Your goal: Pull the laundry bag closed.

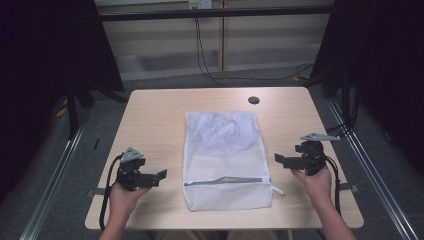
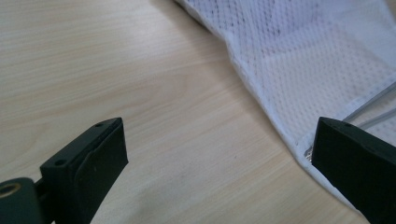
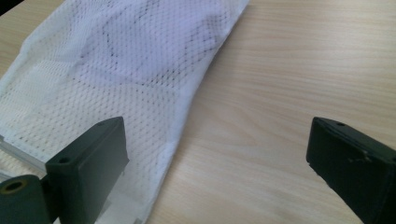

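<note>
A white mesh laundry bag [image 1: 227, 160] lies flat in the middle of the wooden table [image 1: 150, 115], with something pale bunched inside its far half and a grey zipper [image 1: 227, 180] across its near end. My left gripper [image 1: 161, 175] rests on the table left of the bag, jaws open and pointing at its near left edge. The bag's edge [image 2: 280, 70] runs past its right jaw. My right gripper [image 1: 278, 160] is held right of the bag, open and empty. The bag's mesh [image 3: 116, 70] lies behind its left jaw.
A small dark round hole [image 1: 254, 100] sits near the table's far edge. Cables trail on the floor beyond the table. Metal rails run along both sides. Bare wood lies left and right of the bag.
</note>
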{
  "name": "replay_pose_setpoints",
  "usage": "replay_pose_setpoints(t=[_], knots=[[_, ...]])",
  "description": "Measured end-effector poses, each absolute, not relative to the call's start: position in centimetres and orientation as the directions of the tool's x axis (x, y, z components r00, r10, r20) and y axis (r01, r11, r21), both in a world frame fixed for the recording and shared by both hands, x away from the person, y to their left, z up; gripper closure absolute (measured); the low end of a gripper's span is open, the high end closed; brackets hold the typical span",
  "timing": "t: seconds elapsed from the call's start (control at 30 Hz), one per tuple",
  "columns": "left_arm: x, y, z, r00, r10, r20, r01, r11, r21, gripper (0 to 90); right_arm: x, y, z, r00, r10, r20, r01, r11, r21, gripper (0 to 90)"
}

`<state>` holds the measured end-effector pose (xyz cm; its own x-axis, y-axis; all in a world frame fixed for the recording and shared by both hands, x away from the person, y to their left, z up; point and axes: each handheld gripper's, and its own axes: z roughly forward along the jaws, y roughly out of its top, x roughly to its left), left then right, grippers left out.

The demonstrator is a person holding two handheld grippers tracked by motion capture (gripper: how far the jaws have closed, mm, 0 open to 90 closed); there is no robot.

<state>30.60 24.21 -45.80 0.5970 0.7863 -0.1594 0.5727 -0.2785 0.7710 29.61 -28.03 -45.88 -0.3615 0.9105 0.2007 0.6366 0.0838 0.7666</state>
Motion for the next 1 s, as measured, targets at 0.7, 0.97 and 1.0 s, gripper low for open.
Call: replay_pose_setpoints(t=[0.7, 0.97, 1.0], knots=[[31.1, 23.9, -46.3, 0.69, 0.701, -0.181, 0.54, -0.332, 0.774, 0.8, 29.2, -23.1, -44.1, -0.458, 0.876, 0.153, 0.649, 0.212, 0.731, 4.7], [31.2, 23.9, -46.2, 0.712, 0.67, -0.21, 0.508, -0.284, 0.813, 0.3, 29.0, -22.0, -43.6, -0.483, 0.858, 0.176, 0.65, 0.217, 0.728, 5.4], [31.2, 24.0, -46.2, 0.716, 0.666, -0.211, 0.507, -0.287, 0.813, 0.3, 29.0, -21.9, -43.5, -0.483, 0.857, 0.18, 0.652, 0.214, 0.727, 5.4]])
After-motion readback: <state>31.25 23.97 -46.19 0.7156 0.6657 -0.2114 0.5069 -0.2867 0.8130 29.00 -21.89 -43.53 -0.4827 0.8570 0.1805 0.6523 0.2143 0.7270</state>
